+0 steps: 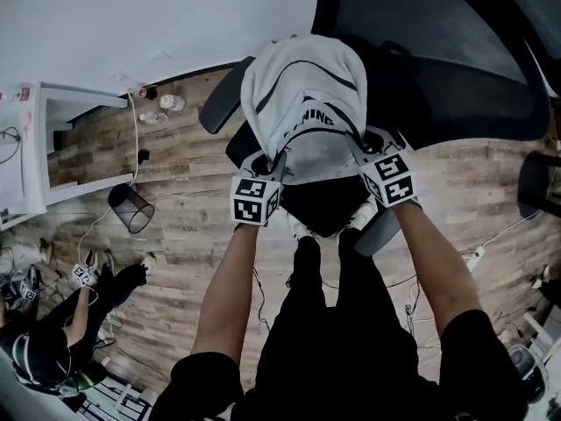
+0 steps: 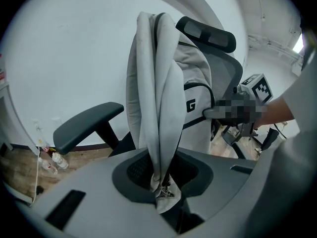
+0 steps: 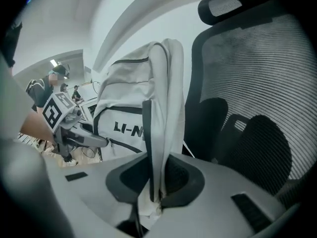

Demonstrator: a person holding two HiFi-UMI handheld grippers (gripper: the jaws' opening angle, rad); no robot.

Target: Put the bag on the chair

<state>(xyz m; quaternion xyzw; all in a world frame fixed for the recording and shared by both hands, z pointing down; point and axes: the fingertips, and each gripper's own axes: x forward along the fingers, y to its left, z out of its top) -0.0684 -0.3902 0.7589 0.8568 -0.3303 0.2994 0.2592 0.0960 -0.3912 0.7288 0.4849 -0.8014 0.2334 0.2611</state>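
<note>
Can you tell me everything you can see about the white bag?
The bag is a pale grey-white backpack of soft cloth, with thin dark piping and dark letters on one face. It is over the seat of the black chair, in front of its mesh back, with the lettered side towards the person. The left gripper and the right gripper are each shut on a folded strip of its cloth, one at each side. Whether it rests on the seat cannot be seen.

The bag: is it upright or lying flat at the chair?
Upright. The bag rises tall before the chair backrest, with the left gripper and right gripper each shut on its fabric.
</note>
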